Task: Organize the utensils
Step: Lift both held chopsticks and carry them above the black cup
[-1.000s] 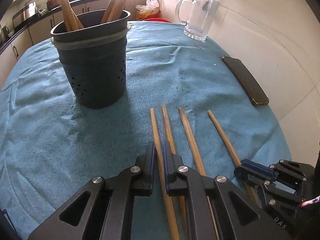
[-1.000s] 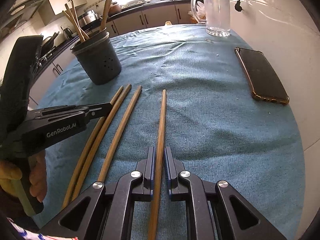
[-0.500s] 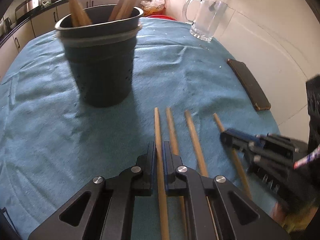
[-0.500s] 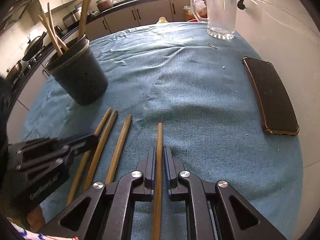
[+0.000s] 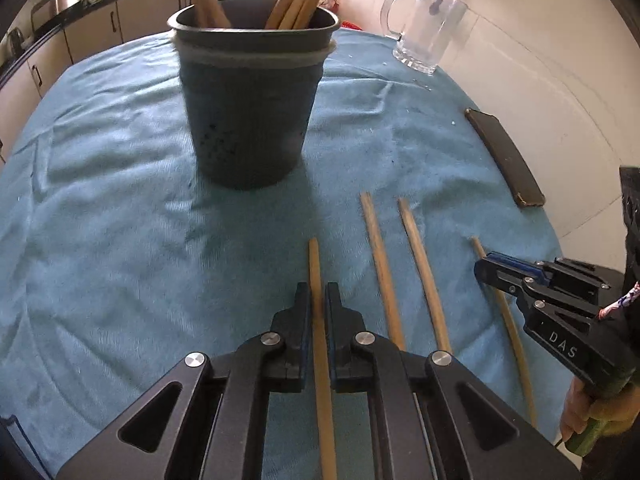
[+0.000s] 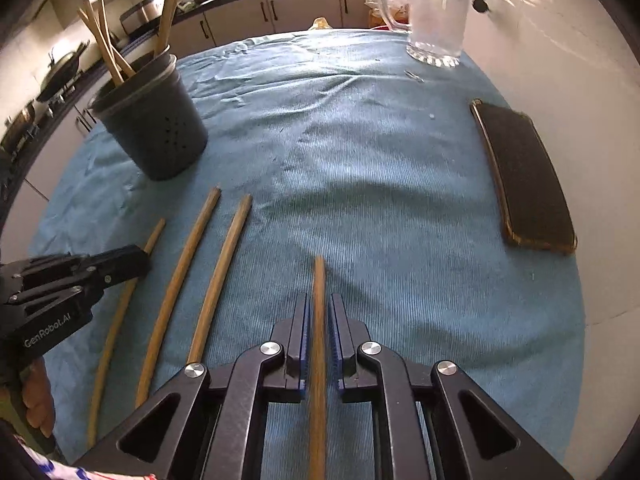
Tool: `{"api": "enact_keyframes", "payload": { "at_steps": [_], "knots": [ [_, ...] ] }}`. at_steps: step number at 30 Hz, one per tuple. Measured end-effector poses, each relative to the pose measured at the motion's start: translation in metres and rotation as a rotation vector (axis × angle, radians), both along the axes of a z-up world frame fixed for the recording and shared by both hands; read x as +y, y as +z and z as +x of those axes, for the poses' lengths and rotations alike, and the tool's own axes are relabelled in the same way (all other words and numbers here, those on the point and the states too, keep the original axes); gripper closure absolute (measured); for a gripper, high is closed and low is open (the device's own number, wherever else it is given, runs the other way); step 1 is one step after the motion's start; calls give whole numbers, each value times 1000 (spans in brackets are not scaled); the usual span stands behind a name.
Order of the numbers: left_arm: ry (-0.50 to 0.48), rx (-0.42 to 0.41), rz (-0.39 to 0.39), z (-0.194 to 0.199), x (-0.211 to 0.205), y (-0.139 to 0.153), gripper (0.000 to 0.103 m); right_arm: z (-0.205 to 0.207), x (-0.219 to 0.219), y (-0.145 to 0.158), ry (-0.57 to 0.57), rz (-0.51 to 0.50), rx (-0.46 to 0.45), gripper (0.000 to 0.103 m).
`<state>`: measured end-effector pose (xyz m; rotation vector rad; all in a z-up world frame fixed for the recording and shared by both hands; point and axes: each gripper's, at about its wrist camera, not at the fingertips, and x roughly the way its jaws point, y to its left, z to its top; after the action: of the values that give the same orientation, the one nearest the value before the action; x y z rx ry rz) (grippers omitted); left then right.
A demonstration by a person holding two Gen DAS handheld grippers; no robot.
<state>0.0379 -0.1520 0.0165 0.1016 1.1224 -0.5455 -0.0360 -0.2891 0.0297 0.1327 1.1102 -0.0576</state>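
Now, from the left wrist camera, the left gripper [image 5: 318, 304] has its jaws nearly closed, pinching a wooden chopstick [image 5: 320, 344] between them. This stick points up toward the dark holder cup [image 5: 248, 120], which stands on the blue cloth [image 5: 100, 200] with more sticks poking out of its top. Two loose chopsticks [image 5: 384, 272] lie on the cloth just to the right of the held one. Farther right, the right gripper [image 5: 486, 266] squeezes another chopstick [image 5: 514, 344]. A glass mug [image 5: 424, 32] stands at the far side of the cloth, and a dark phone [image 5: 504, 156] lies near the right edge.

From the right wrist camera, the right gripper [image 6: 319, 312] has its jaws nearly closed on its chopstick [image 6: 319, 320], which points straight ahead. The two loose chopsticks [image 6: 200, 272] lie to its left. The left gripper [image 6: 140, 258] is at the left edge, clamped on its chopstick [image 6: 116, 328]. The holder cup [image 6: 156, 128] stands behind them at the left, the mug [image 6: 436, 20] at the far side and the phone [image 6: 524, 176] at the right.
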Motion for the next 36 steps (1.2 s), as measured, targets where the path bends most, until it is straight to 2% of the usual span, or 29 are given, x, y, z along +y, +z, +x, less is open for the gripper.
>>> {"api": "enact_keyframes", "payload": {
  "at_steps": [5,7,10,13,19,22,29,36],
  "knots": [
    [7,-3,-14,6,-2,-1,97,13,2,0,10,-7,5,94],
    [-2,-24,-2,3,-2,-1,98,12,3,0,14,-11,-11,97],
    [18,-39,-11,1,3,4,98,6,-3,7,1,58,-76,98],
    [46,-96,-59,-6,17,28,98,-6,-9,28,-9,87,-163,98],
    [64,-254,-134,-38,47,85,98,-37,-6,83,-15,82,-346,98],
    [67,-308,-162,-51,58,107,98,-52,2,107,-11,80,-419,98],
    [71,-436,-200,-85,72,148,98,-71,18,144,11,76,-527,98],
    [73,-497,-247,-95,80,173,98,-72,31,162,40,67,-577,98]
  ]
}}
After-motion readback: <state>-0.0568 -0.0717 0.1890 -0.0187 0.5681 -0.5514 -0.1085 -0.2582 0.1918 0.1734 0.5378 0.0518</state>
